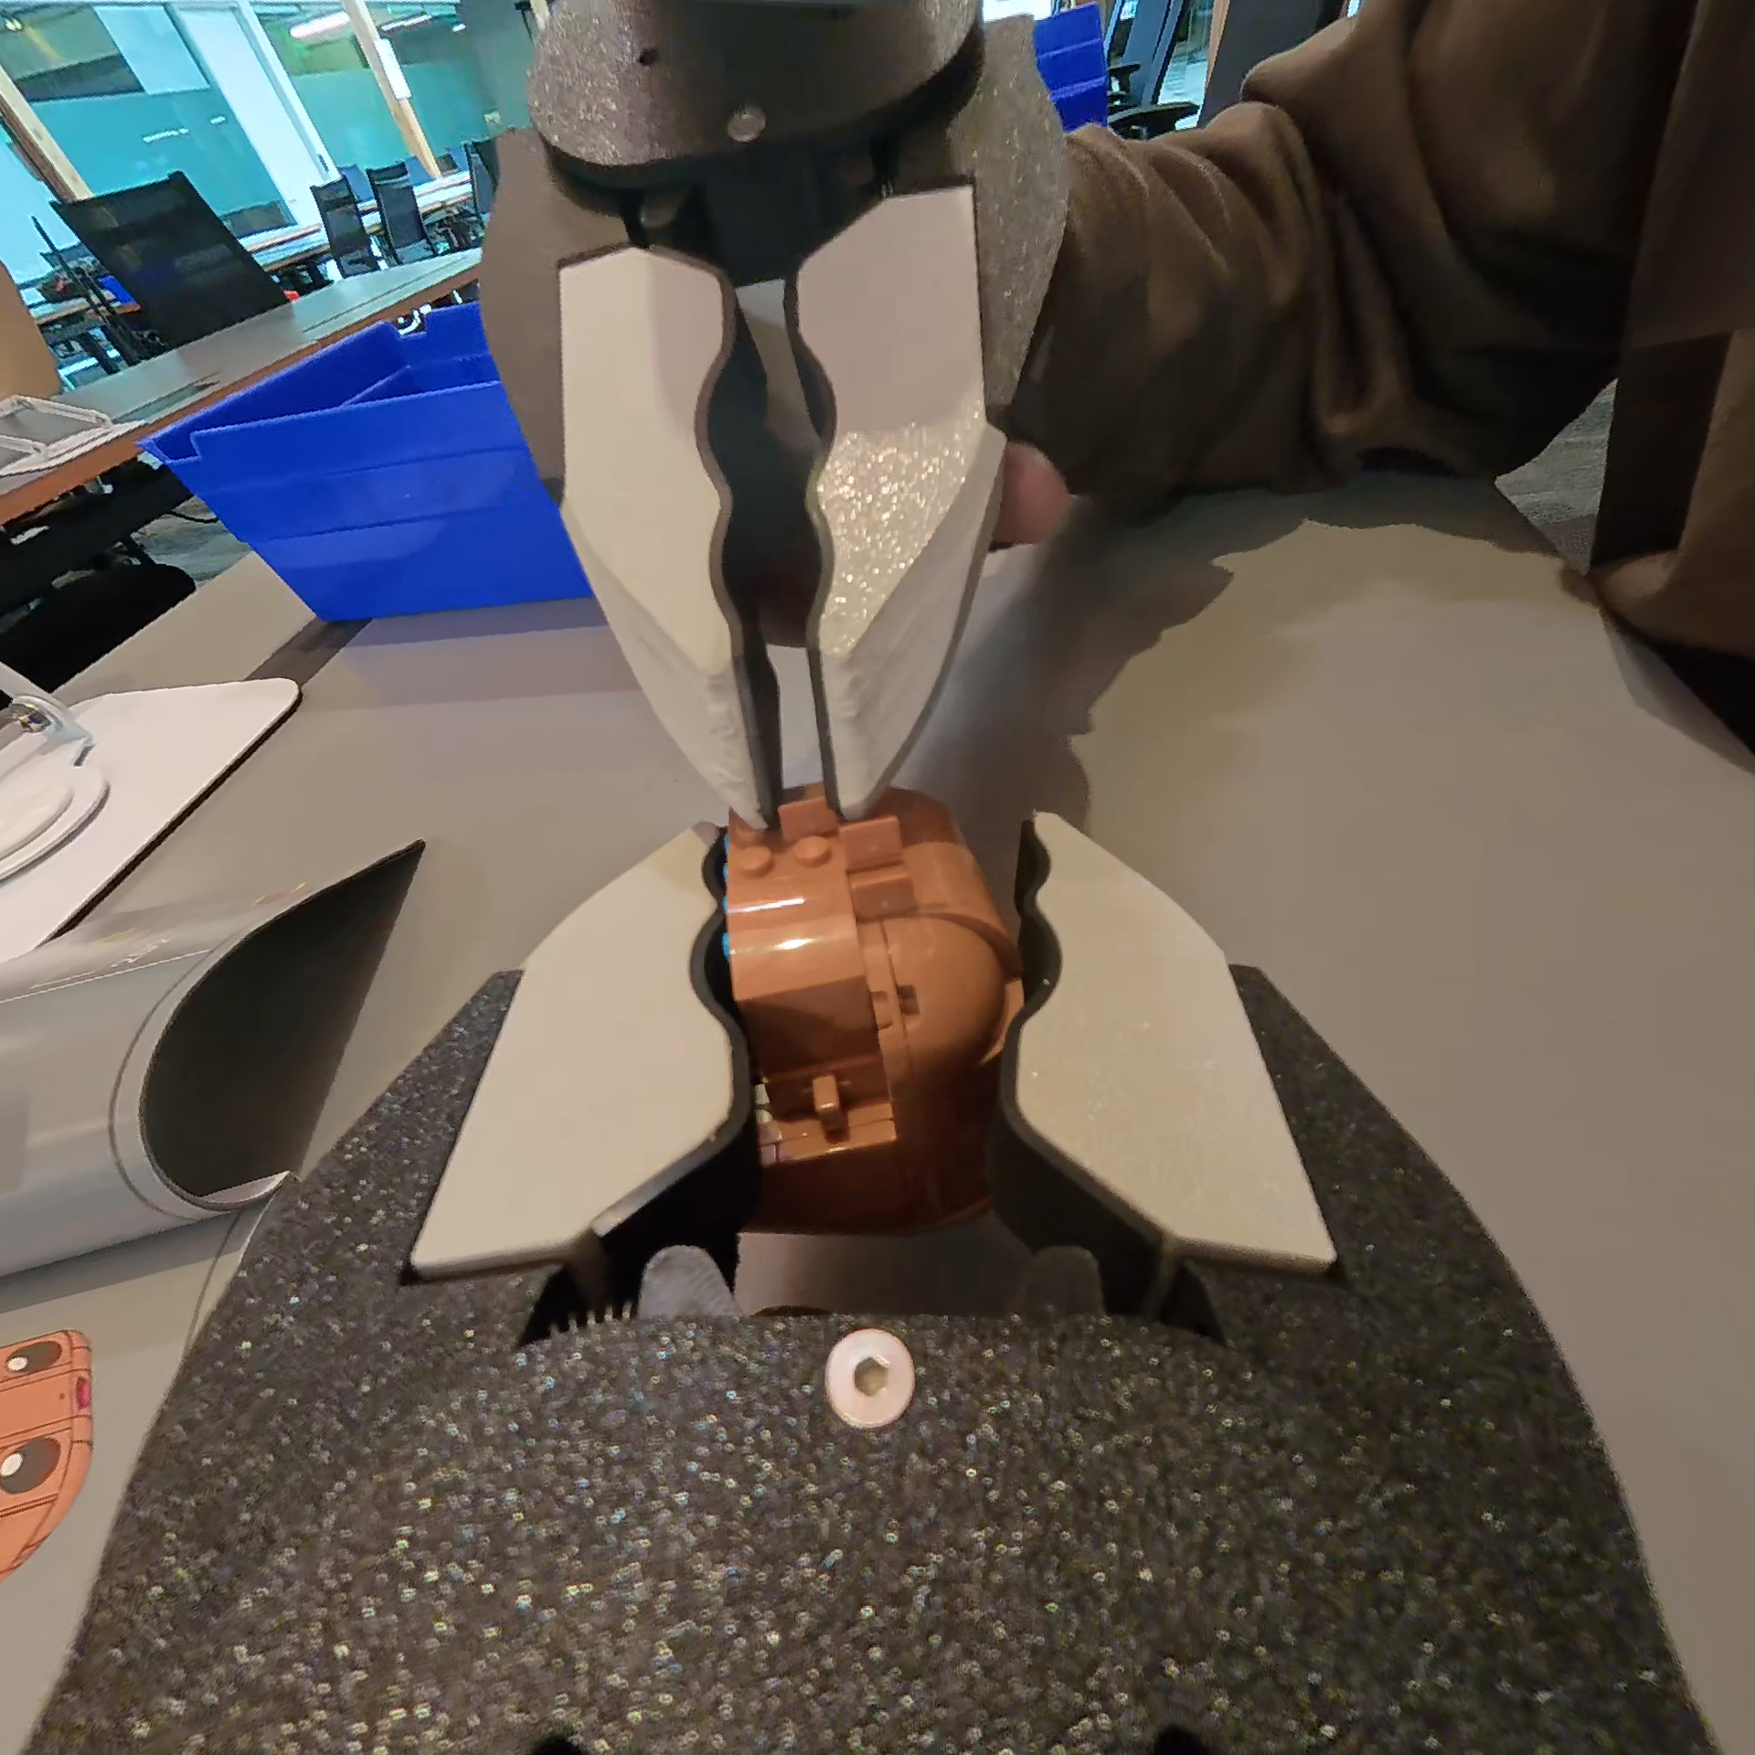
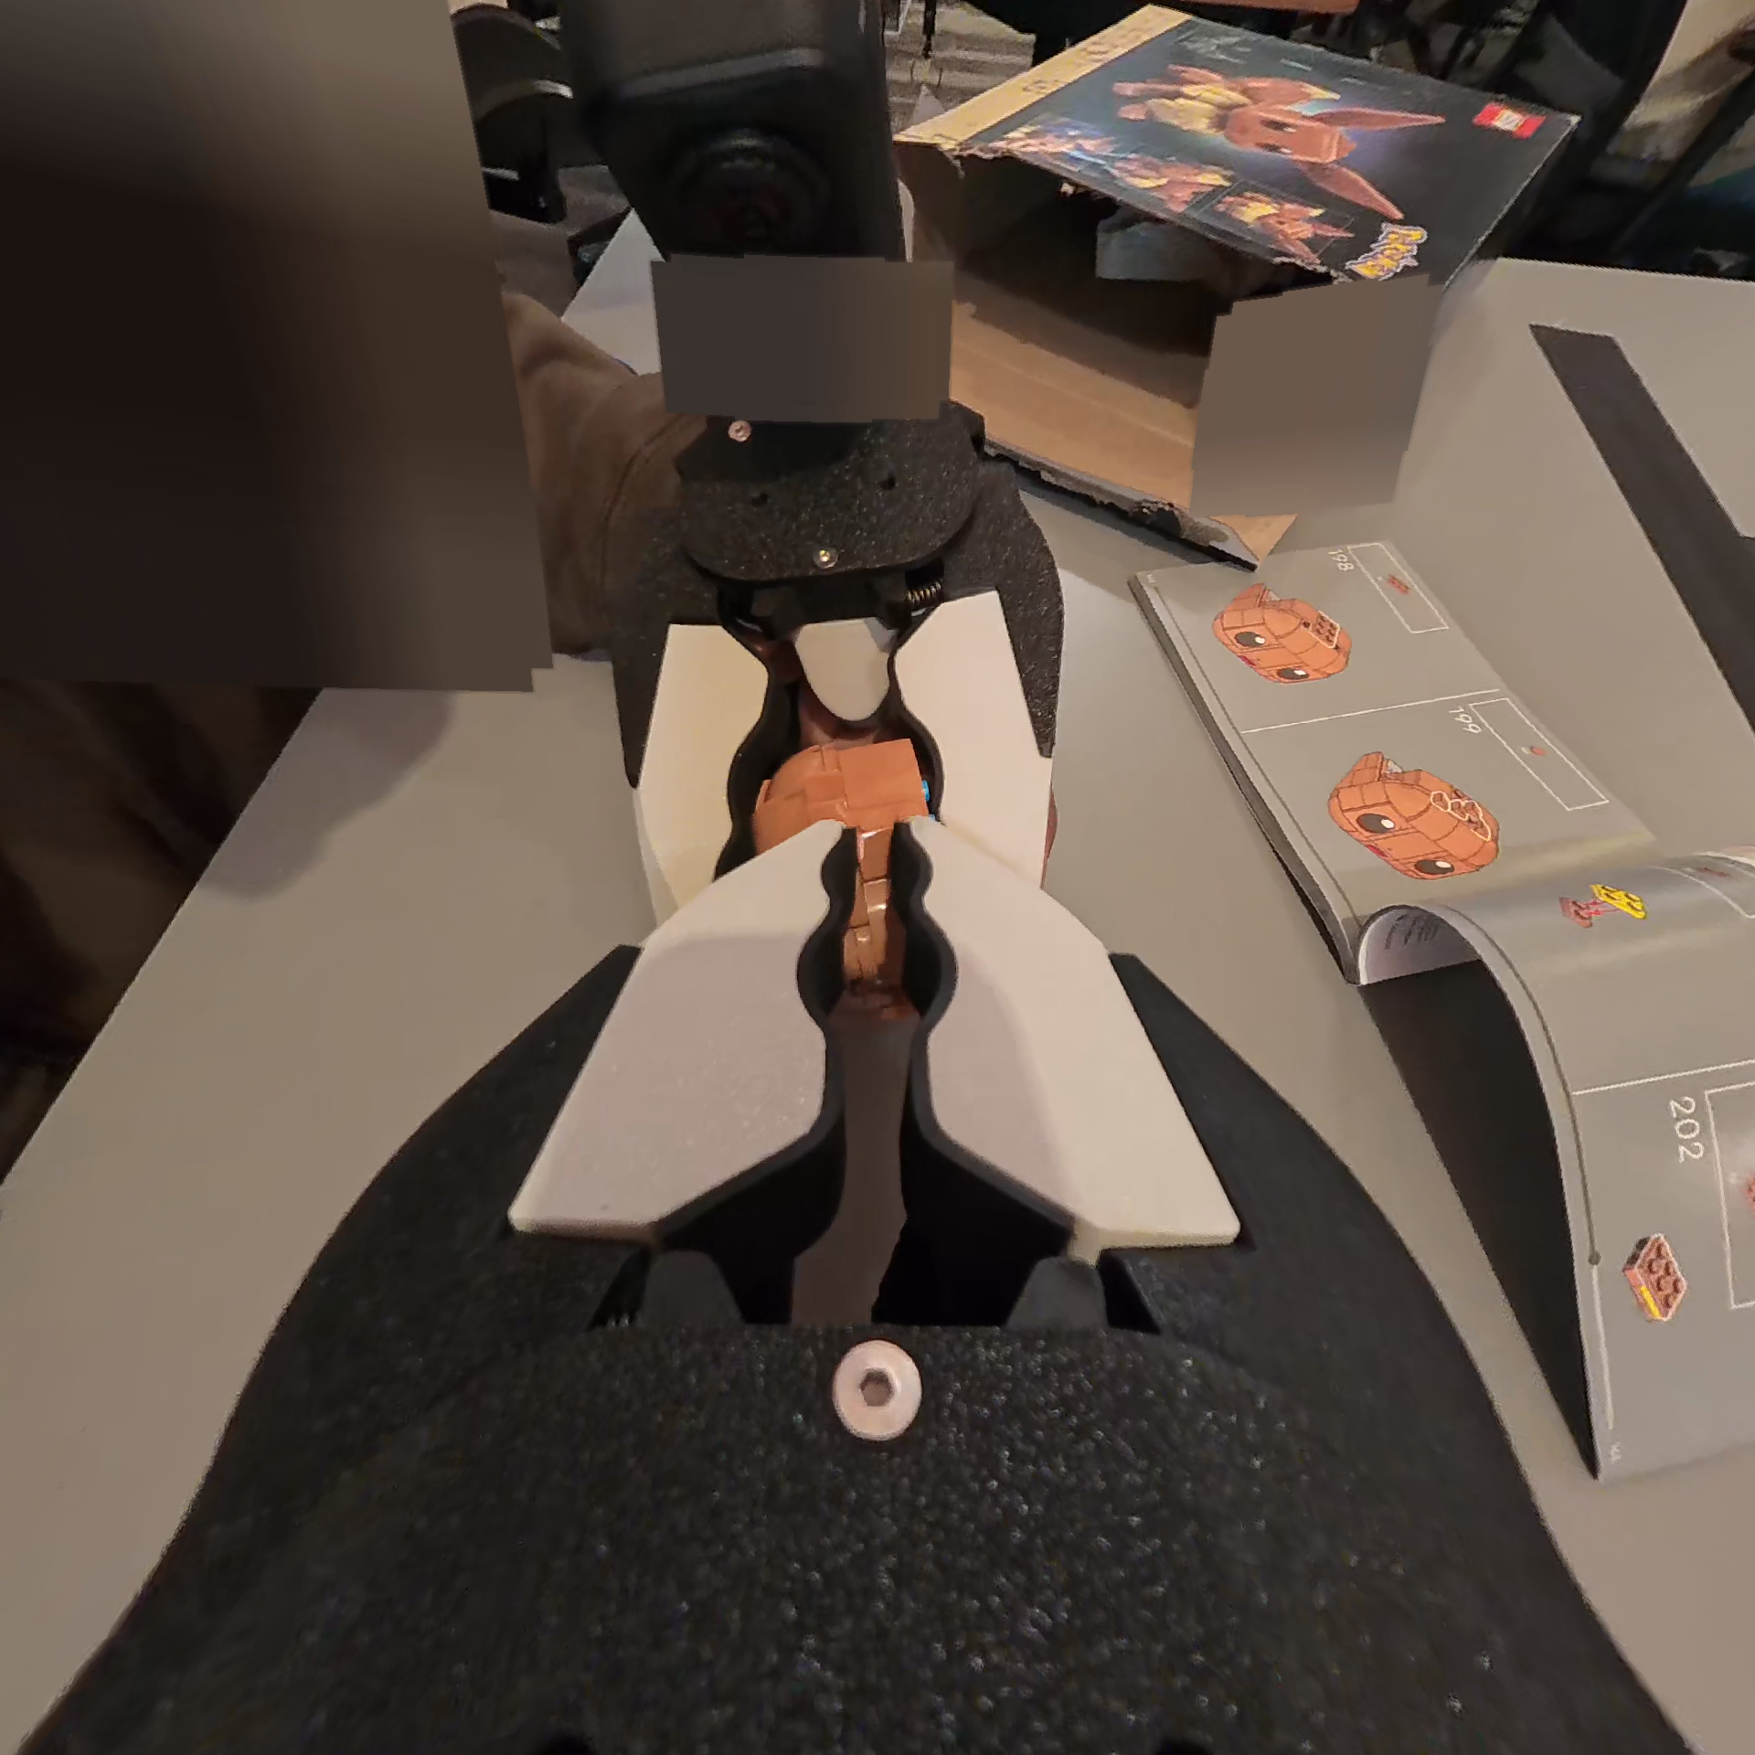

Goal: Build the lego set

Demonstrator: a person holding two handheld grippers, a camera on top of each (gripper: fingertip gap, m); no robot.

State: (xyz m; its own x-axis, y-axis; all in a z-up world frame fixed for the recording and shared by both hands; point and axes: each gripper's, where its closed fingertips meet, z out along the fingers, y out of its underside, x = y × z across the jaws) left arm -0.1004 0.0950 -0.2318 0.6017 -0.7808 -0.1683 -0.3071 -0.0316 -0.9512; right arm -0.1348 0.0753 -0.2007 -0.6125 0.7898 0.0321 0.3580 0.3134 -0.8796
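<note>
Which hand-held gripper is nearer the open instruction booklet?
Right. The right hand-held gripper works just left of the grey open instruction booklet; the left hand-held gripper faces it from slightly farther, clamping the brown brick model.

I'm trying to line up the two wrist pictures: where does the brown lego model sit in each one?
Left wrist view: brown lego model sits centre, clamped between the left gripper fingers, with the right gripper tips at its studded top.
Right wrist view: the model sits centre, above the middle, just past the right gripper.
Shared landmark: the open instruction booklet.
</note>
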